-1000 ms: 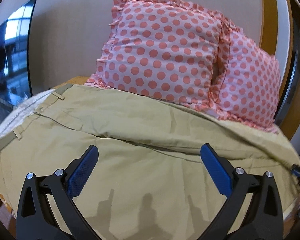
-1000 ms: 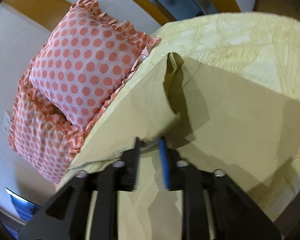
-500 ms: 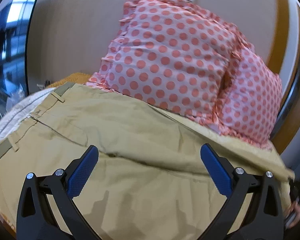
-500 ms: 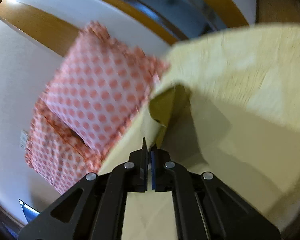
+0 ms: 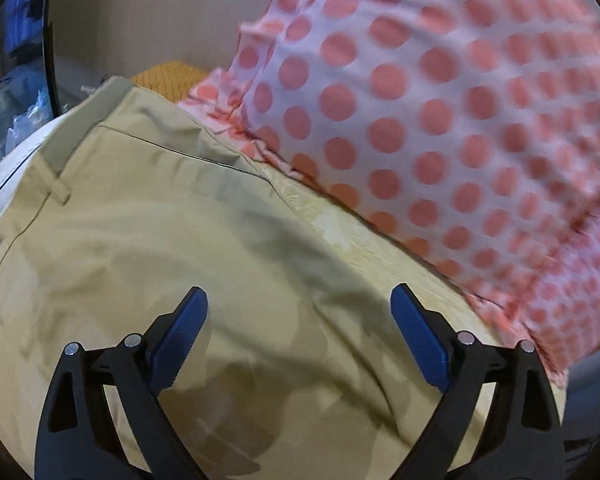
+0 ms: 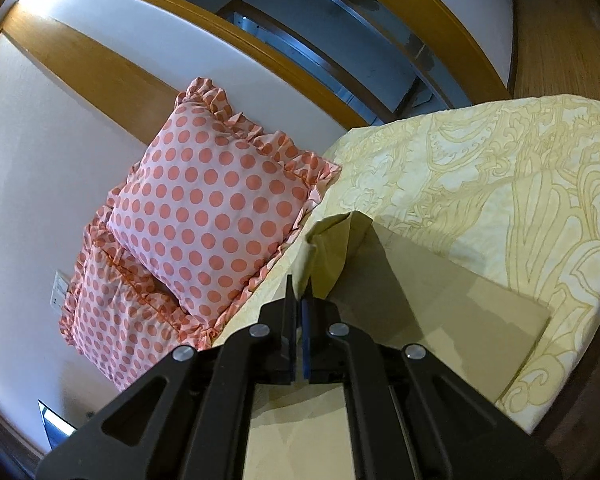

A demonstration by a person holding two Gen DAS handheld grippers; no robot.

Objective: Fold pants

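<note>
Khaki pants (image 5: pixel 148 240) lie spread on the bed, waistband (image 5: pixel 80 120) at the far left. My left gripper (image 5: pixel 300 320) is open and empty, blue pads wide apart just above the fabric near the seat. In the right wrist view, my right gripper (image 6: pixel 298 300) is shut on the hem end of a pant leg (image 6: pixel 332 248), lifted off the bed. The other leg (image 6: pixel 460 312) lies flat below it.
Two pink polka-dot pillows (image 5: pixel 460 120) (image 6: pixel 220 208) lean on the wall right behind the pants. The yellow patterned bedspread (image 6: pixel 500 184) ends at an edge on the right. A dark screen (image 5: pixel 16 40) stands at the left.
My right gripper closed on the pant leg hem and lifted it. My left gripper moved forward and lower, closer to the pillow, still open.
</note>
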